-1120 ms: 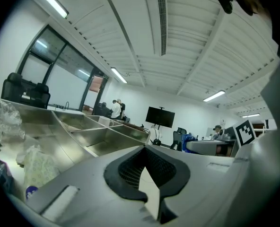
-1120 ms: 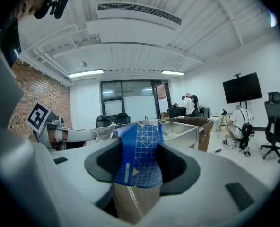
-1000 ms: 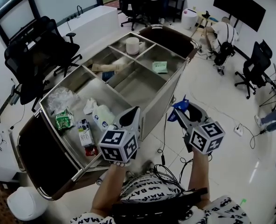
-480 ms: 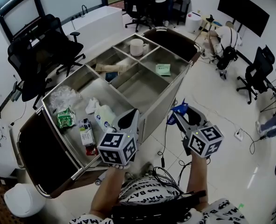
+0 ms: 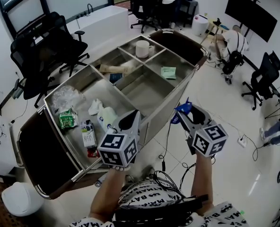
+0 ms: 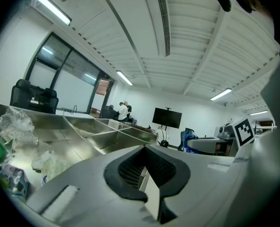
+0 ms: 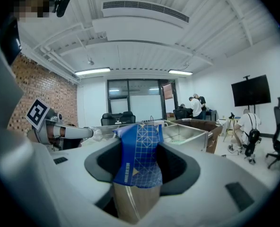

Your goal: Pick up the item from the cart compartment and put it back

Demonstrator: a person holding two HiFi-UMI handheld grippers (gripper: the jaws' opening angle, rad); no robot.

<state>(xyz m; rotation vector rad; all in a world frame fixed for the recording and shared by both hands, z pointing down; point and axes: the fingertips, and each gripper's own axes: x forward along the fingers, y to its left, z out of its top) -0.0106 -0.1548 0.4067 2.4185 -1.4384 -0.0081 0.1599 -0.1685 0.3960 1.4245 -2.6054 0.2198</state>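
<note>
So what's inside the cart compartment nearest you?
A crumpled clear bag, a green packet, a small carton and a white bottle. The left gripper covers its near right corner, so anything there is hidden.

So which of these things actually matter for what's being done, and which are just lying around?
Part of the job:
blue packet
right gripper, clamped on it
cart

Just lying about:
white mug
milk carton
green packet
black chairs
wall screen

- Black office chairs point(image 5: 40, 56) are seen at ten o'clock.
- A dark screen point(image 5: 250, 9) is mounted at two o'clock.
- The glossy white floor point(image 5: 234, 98) is lit by ceiling strips point(image 7: 93, 71).
</note>
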